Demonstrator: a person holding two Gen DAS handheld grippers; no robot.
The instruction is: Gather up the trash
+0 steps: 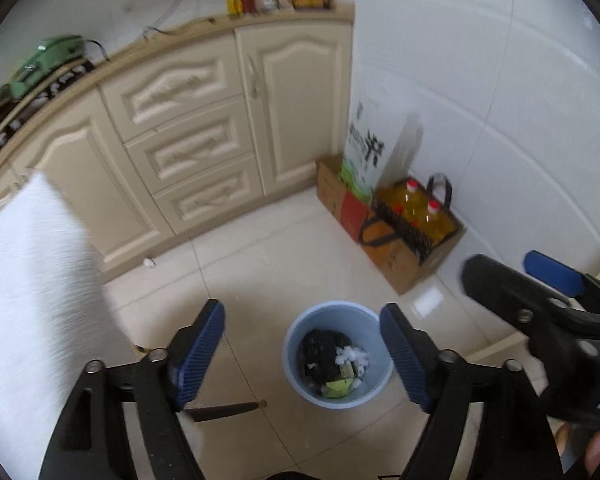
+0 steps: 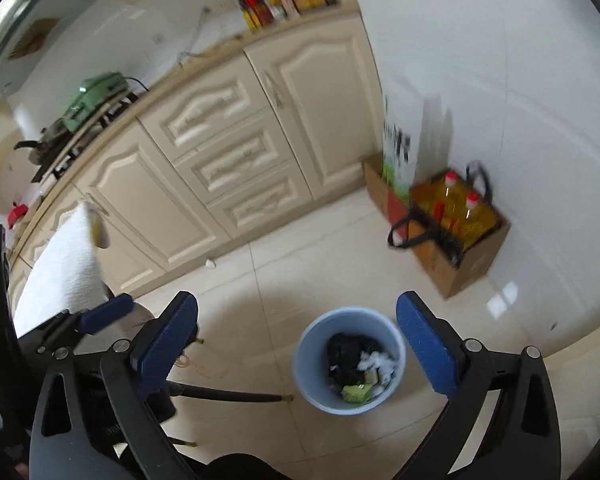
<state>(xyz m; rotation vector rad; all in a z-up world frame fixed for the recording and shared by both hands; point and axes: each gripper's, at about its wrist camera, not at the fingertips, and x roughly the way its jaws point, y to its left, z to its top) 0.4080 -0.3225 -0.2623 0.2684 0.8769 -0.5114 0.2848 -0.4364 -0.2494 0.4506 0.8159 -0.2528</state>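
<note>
The blue bin (image 1: 337, 354) stands on the floor (image 1: 260, 264), below and between both grippers. Trash (image 1: 336, 364) lies inside it. The left gripper (image 1: 302, 354) is wide apart and holds nothing. The right gripper (image 2: 296, 350) is too.

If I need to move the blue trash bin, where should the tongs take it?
Grip the blue bin at its rim, one finger inside and one outside, coming straight down from above. It stands upright and open-topped, its round body looks too wide to span, and the trash lies low enough to leave the rim clear.
</note>
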